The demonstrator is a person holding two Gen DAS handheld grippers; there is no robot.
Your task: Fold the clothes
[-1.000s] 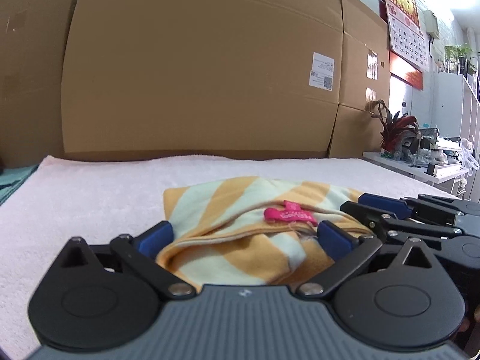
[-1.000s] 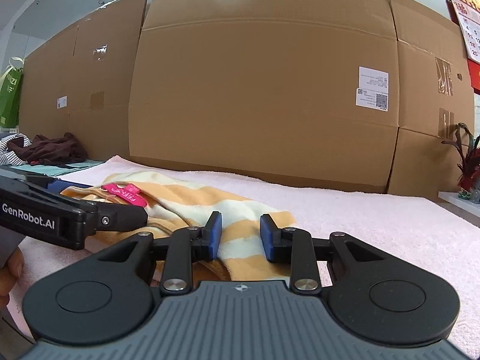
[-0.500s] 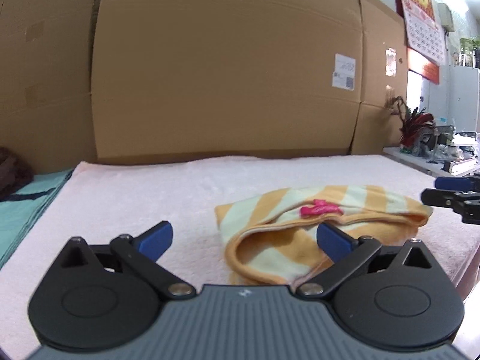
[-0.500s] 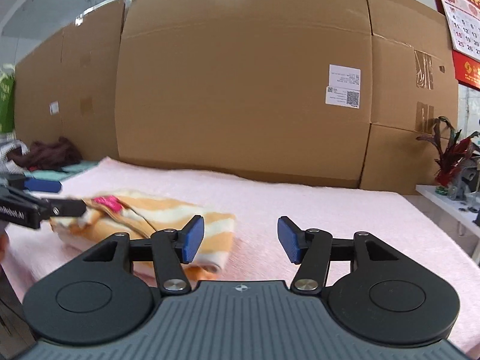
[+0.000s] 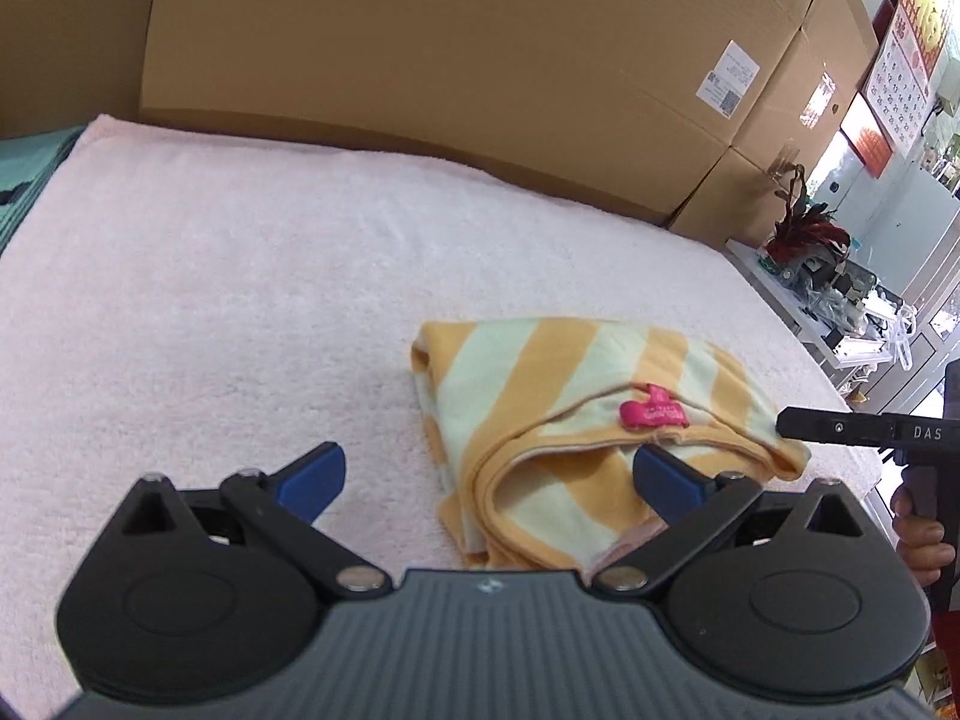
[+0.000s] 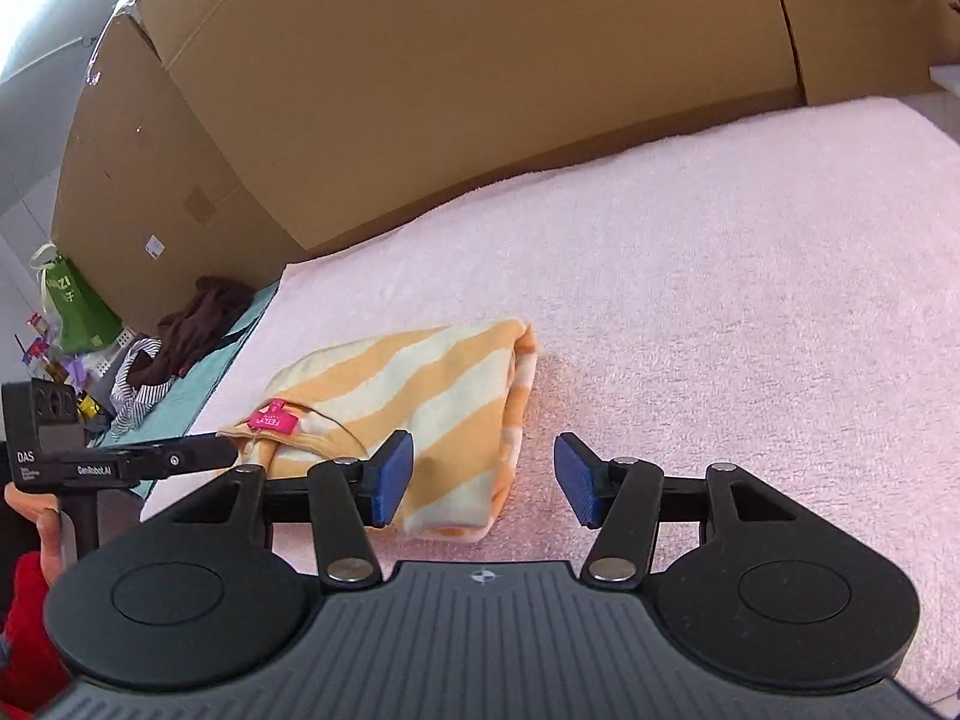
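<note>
both raised, parted gripper pairs (image 5: 487,481) (image 6: 483,480) now hover above the folded striped garment (image 5: 576,420).

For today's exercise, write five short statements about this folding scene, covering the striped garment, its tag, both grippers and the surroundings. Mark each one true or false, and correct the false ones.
1. The striped garment lies folded on a pink towel. True.
2. The left gripper is clamped on the garment. False: its jaws stand wide open and grip nothing.
3. The garment carries a bright pink tag. True.
4. The right gripper holds the tag. False: its jaws are open and empty, with the garment's corner by one jaw.
5. Glass windows stand behind the towel. False: large cardboard boxes stand there.
</note>
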